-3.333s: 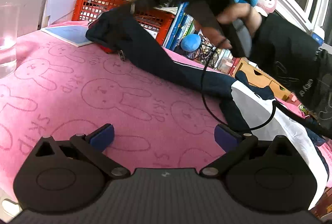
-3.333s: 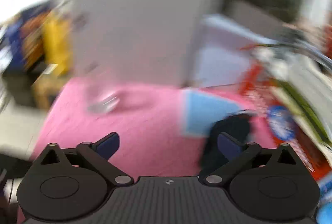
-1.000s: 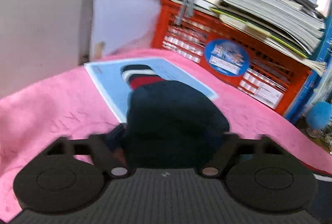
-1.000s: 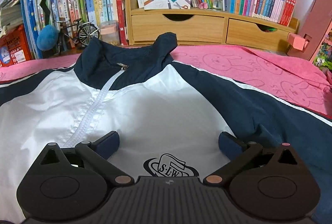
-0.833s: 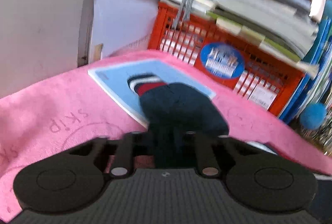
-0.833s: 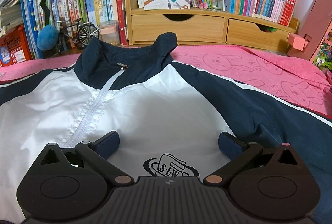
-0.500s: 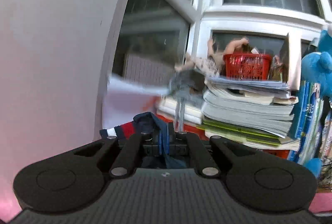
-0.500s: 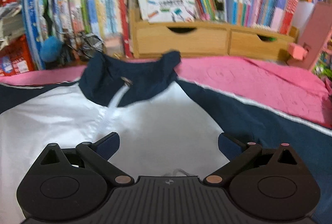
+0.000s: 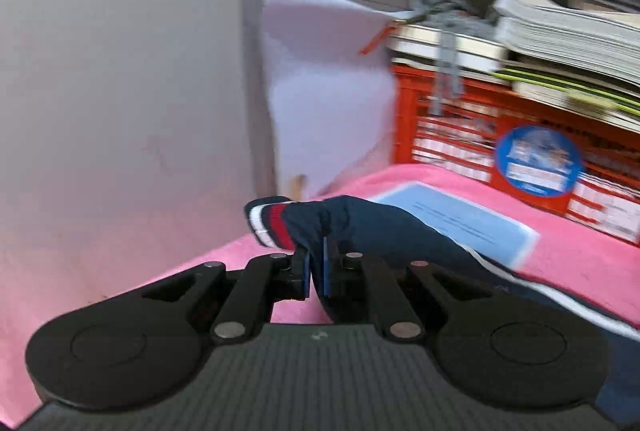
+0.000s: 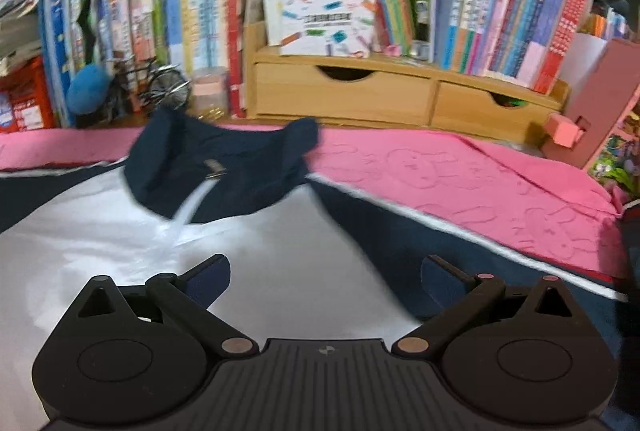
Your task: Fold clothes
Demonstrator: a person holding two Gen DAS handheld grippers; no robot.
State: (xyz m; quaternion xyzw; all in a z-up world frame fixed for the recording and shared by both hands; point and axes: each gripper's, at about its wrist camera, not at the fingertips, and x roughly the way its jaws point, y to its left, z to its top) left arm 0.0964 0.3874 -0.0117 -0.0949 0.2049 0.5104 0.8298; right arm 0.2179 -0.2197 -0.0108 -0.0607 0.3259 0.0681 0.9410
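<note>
Sleeve (image 9: 360, 227) lifted since earlier, pinched in left hand-held gripper (image 9: 316, 267); right hand-held gripper (image 10: 324, 271) wide over jacket (image 10: 120, 231)

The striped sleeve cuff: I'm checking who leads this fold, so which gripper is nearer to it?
Left. The left gripper is shut on the navy sleeve just behind the striped cuff. The right gripper hovers open over the jacket's white front.

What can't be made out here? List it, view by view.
- Left wrist: how much sleeve the left gripper pinches; its pads cover the cloth.
- Left wrist: print on the blue sheet, blurred.
- Right wrist: the jacket hem, hidden under the open right gripper.
- Right wrist: the jacket's far sleeve ends, cut off by the picture's edges.
- Right wrist: book titles, blurred.
</note>
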